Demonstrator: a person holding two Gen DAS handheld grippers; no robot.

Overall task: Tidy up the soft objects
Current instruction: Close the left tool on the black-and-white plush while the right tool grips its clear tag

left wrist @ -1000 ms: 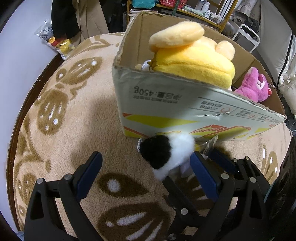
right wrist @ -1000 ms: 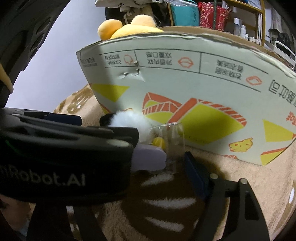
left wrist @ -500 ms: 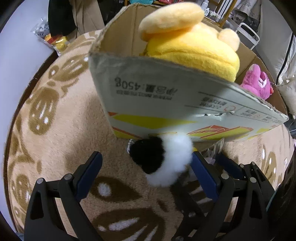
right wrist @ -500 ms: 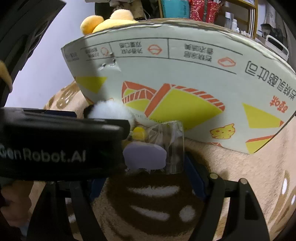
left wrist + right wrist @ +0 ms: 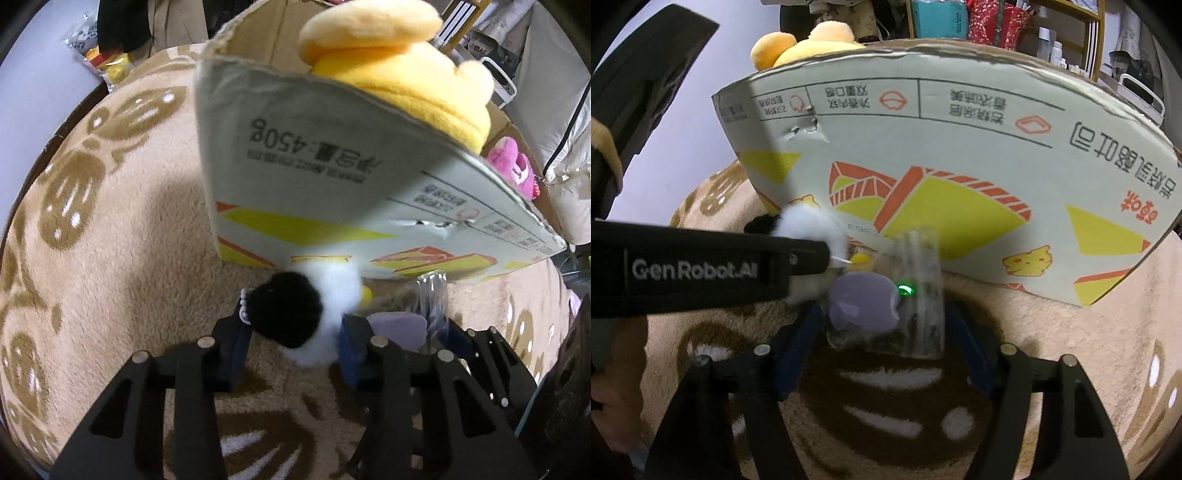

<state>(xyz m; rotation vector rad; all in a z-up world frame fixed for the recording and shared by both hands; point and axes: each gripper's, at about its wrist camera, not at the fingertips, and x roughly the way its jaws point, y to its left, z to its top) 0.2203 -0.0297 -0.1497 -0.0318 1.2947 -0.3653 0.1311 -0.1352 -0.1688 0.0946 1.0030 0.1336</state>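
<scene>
A black-and-white pom-pom plush point(image 5: 295, 314) lies on the rug against the cardboard box point(image 5: 295, 147). My left gripper point(image 5: 291, 347) is closing on it, and both blue pads touch its fluff. In the right wrist view the pom-pom point(image 5: 809, 225) shows behind the left gripper's black body point(image 5: 701, 269). My right gripper point(image 5: 886, 339) is closing around a clear plastic packet point(image 5: 919, 295) with a purple piece point(image 5: 864, 299) inside. Its pads stand just off the packet's sides. A yellow plush point(image 5: 388, 66) and a pink plush point(image 5: 513, 170) sit in the box.
A beige rug point(image 5: 110, 258) with brown leaf patterns covers the surface. The box wall point(image 5: 960, 147) rises right behind both grippers. A snack bag point(image 5: 96, 55) lies at the far left, shelves point(image 5: 1015, 22) stand behind, and a hand point(image 5: 613, 387) is at the left edge.
The left jaws have come in from wide apart to pinch the pom-pom. The right jaws have narrowed a little around the clear packet. Both cameras sit slightly nearer the box.
</scene>
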